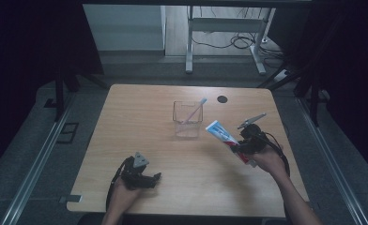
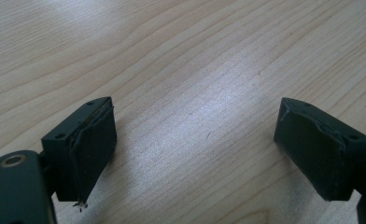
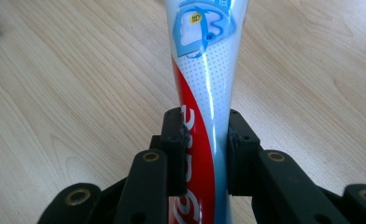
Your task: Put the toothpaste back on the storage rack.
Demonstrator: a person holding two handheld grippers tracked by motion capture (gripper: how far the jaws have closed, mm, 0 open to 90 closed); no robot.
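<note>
While the right claw (image 1: 244,142) pinches a toothpaste tube (image 1: 225,138) near its lower part, the tube is held clear of the wooden surface (image 1: 144,122), slanting up and away toward the middle of it; in the right gripper view the two black jaws press on either side of the tube (image 3: 204,93), whose white body carries a red stripe and a blue printed panel farther up, and the wood grain of the surface (image 3: 69,93) lies below it; the person's right hand (image 1: 269,161) grips the tool from the near right side, with the cable looping beside the wrist. Just left of the tube's far end stands a clear plastic cup (image 1: 187,120), upright near the centre of the surface, with a toothbrush (image 1: 195,111) leaning inside it, its light blue head pointing up and to the right; a small dark round hole (image 1: 222,99) marks the surface beyond the cup. Left claw (image 1: 155,178): held low near the front edge by the left hand (image 1: 121,197), well apart from cup and tube; in the left gripper view its jaws stand spread wide (image 2: 195,154) over bare wood, nothing between them.
</note>
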